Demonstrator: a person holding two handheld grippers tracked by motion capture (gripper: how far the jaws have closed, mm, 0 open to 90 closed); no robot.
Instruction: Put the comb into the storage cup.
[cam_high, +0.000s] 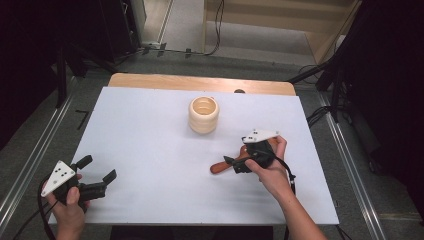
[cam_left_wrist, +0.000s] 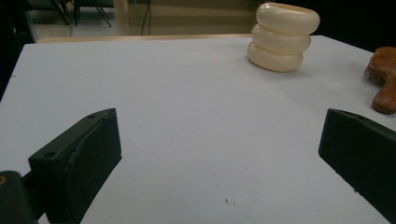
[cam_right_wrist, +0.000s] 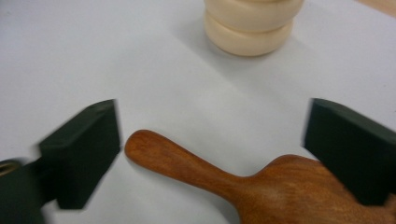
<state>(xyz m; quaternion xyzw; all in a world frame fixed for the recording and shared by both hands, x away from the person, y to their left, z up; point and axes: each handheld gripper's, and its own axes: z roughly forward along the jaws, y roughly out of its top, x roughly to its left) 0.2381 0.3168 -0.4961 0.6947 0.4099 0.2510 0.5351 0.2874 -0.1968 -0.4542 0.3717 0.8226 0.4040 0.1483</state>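
R gripper (cam_high: 235, 165) sits right-centre on the bench (cam_high: 150, 150), above a wooden brush (cam_high: 220, 166). Its fingers (cam_right_wrist: 79, 154) are spread wide, nothing pinched btw them. In the right gripper view the brush handle (cam_right_wrist: 182, 168) lies flat on the white bench top, rounded tip just beside the one finger, and the broader brush body runs under the other finger at the frame's lower right; can't tell if that finger touches the wood. In the high view the handle end pokes out to the left from under the gripper, the rest covered by gripper and hand (cam_high: 272, 170).

L gripper (cam_high: 97, 172) is at the near-left corner of the bench, held in the person's left hand (cam_high: 67, 210), well apart from the brush. Its fingers (cam_left_wrist: 84, 158) also stand wide, bare bench btw them, holding nothing. In the left gripper view the brush shows at the far right edge, bristles facing down.

A cream ribbed cup (cam_high: 204, 114), like three stacked rings, stands upright near bench centre toward the far side, open top up, near the brush but not touching it. White sheet covers the bench, w/ a wood strip showing along the far edge.
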